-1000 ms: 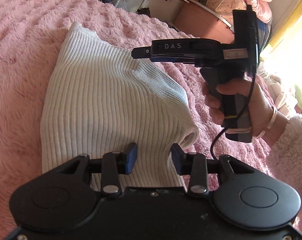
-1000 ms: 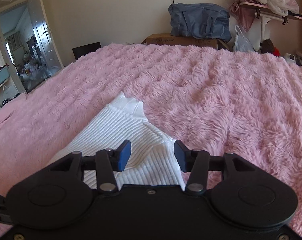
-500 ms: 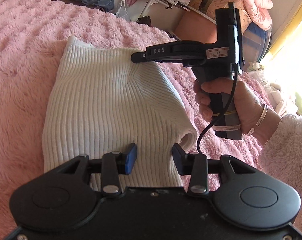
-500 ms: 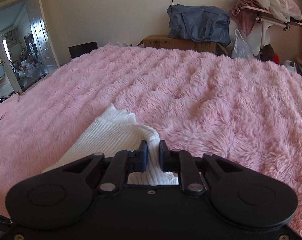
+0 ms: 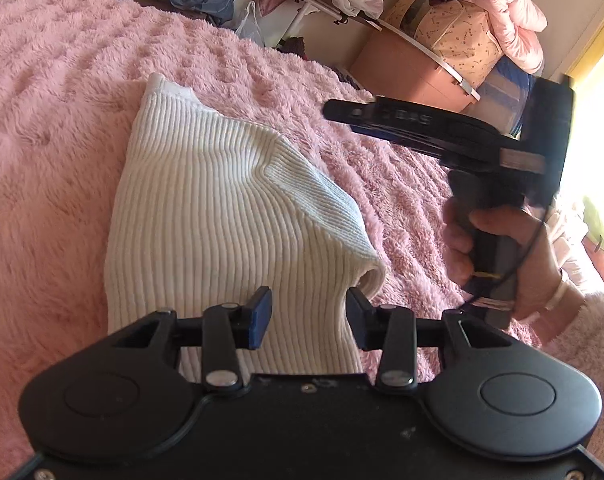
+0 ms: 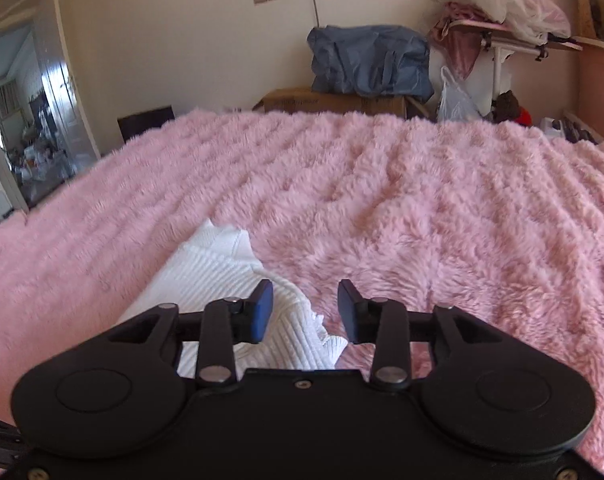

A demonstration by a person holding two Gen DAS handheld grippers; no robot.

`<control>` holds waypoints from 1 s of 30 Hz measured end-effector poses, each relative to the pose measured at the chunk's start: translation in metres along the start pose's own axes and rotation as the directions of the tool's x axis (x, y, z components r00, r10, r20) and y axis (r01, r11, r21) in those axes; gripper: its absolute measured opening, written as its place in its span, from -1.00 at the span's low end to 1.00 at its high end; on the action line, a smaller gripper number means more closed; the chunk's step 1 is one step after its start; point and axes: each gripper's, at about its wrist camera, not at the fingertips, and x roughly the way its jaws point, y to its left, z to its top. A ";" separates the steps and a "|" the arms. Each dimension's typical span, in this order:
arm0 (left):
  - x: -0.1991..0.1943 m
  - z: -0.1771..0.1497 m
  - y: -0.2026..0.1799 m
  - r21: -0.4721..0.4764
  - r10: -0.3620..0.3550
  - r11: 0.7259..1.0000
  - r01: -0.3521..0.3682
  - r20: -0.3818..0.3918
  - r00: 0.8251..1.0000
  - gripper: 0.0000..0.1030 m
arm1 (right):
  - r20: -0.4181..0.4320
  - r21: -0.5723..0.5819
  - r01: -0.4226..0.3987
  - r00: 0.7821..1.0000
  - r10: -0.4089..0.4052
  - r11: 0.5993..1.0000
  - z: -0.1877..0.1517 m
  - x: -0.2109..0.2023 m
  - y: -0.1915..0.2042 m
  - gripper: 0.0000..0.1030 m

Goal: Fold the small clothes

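A white ribbed knit garment [image 5: 222,216] lies folded on the pink fluffy blanket [image 5: 54,128], with its folded corner bulging up near its right edge. My left gripper [image 5: 308,312] hovers open over the garment's near edge, and its pads do not press on the knit. In the left wrist view, a hand [image 5: 506,248] holds my right gripper [image 5: 332,107] up over the blanket, clear of the garment to its right. Its jaws are opening. In the right wrist view, the right gripper [image 6: 305,307] has the garment's corner [image 6: 222,272] lying loose below its left finger [image 6: 262,308], with nothing gripped.
A blue bag [image 6: 366,60] sits on a cardboard box [image 6: 330,102] beyond the bed's far edge. A cluttered rack [image 6: 502,32] stands at the right, and a doorway [image 6: 18,128] at the left. Storage bags and bedding [image 5: 462,28] are piled by the bright window.
The right gripper pinched the garment's raised fold half a second ago; now its jaws are apart and it has drawn back up and to the right. The left gripper has hardly moved.
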 end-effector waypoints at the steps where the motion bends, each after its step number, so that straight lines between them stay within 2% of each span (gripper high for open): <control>1: -0.006 -0.004 0.000 -0.009 0.004 1.000 -0.004 0.002 1.000 -0.16 | 0.017 0.013 -0.006 1.000 0.005 1.000 -0.003 -0.017 0.003 -0.08; 4: -0.019 -0.015 0.002 -0.029 0.028 0.999 -0.028 0.007 1.000 -0.16 | 0.036 0.052 0.015 0.999 -0.017 0.999 -0.027 -0.059 0.019 -0.03; 7: -0.022 -0.025 0.003 -0.044 0.040 0.998 -0.040 -0.003 0.999 -0.15 | 0.052 0.065 0.035 0.998 -0.038 0.997 -0.053 -0.079 0.042 -0.03; 10: -0.022 -0.031 0.001 -0.045 0.062 0.997 -0.061 0.001 0.998 -0.15 | 0.123 0.005 0.040 0.992 -0.040 0.999 -0.074 -0.088 0.069 -0.06; 12: -0.023 -0.033 0.000 -0.040 0.071 0.997 -0.071 0.004 0.997 -0.15 | 0.136 -0.038 0.008 0.991 -0.003 0.999 -0.079 -0.089 0.083 -0.10; 13: -0.024 -0.033 -0.001 -0.040 0.077 0.996 -0.076 0.009 0.997 -0.15 | 0.135 -0.056 -0.003 0.991 0.010 0.998 -0.080 -0.089 0.089 -0.19; 15: -0.029 -0.031 -0.001 -0.042 0.088 0.995 -0.086 0.029 0.996 -0.15 | 0.112 -0.082 -0.007 0.994 0.016 0.997 -0.081 -0.083 0.096 -0.21; 16: -0.034 -0.029 0.000 -0.048 0.097 0.994 -0.095 0.049 0.994 -0.14 | 0.098 -0.079 -0.002 0.995 0.010 0.997 -0.082 -0.080 0.096 -0.29; 19: -0.042 -0.022 0.006 -0.059 0.116 0.992 -0.110 0.113 0.987 -0.13 | 0.032 -0.029 0.009 0.999 -0.008 1.000 -0.084 -0.066 0.084 -0.37; 21: -0.042 -0.018 0.014 -0.078 0.103 0.993 -0.093 0.146 0.984 -0.10 | -0.004 -0.011 0.035 0.999 -0.035 0.999 -0.091 -0.059 0.077 -0.39; 22: -0.038 -0.017 0.018 -0.079 0.099 0.993 -0.088 0.144 0.985 -0.09 | -0.016 -0.007 0.055 0.998 -0.055 0.998 -0.096 -0.056 0.074 -0.39; 24: -0.025 -0.016 0.027 -0.092 0.151 0.985 -0.143 0.085 0.985 -0.09 | -0.032 -0.004 0.064 0.997 -0.064 0.998 -0.100 -0.051 0.069 -0.40; 30: -0.013 -0.021 0.037 -0.071 0.148 0.987 -0.144 0.053 0.988 -0.09 | -0.043 -0.033 0.068 0.997 -0.070 0.997 -0.113 -0.043 0.068 -0.42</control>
